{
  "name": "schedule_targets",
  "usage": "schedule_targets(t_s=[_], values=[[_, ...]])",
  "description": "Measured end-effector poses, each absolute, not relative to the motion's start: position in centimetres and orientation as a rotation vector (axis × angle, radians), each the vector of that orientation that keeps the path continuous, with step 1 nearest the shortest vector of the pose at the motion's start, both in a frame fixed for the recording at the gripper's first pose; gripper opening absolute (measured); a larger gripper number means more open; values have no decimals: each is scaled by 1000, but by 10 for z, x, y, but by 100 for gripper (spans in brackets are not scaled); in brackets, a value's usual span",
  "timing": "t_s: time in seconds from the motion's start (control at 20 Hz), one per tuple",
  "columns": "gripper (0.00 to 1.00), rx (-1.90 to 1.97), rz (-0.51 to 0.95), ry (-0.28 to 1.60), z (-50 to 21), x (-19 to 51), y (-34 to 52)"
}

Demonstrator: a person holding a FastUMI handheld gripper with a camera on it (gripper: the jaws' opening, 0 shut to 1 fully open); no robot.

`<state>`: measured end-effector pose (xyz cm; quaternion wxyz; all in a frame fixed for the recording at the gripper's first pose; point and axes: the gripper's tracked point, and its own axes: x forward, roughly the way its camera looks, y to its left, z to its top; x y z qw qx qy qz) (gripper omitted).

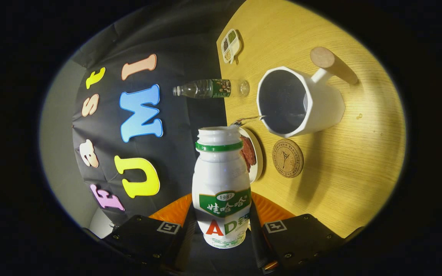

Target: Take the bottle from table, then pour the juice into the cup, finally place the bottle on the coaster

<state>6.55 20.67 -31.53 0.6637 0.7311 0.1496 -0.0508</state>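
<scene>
White plastic bottle with a green neck ring (221,184), uncapped, clamped between the gripper (221,226) fingers.
Beyond it: white faceted cup (301,103), round cork coaster (287,158).

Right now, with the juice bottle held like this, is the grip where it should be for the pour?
Yes. The gripper is shut on the juice bottle, jaws pressing opposite sides of its lower body, below the narrower neck. That wide, straight section suits them best; the open mouth is free, pointing toward the cup.
</scene>
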Motion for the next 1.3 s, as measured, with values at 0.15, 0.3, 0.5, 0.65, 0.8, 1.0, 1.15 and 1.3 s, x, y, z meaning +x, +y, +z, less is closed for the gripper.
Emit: schedule_targets(t_s=[0.15,0.3,0.5,0.65,0.8,1.0,1.15,1.3], values=[[65,1658,-115,336,-314,65,206],[65,1663,-114,337,-314,64,205],[65,1673,-111,332,-312,64,204],[65,1680,-111,334,-310,64,204],[65,1681,-110,339,-311,64,205],[65,1689,-113,334,-309,63,202],[65,1695,-116,336,-307,63,203],[65,1693,-112,351,-306,63,208]])
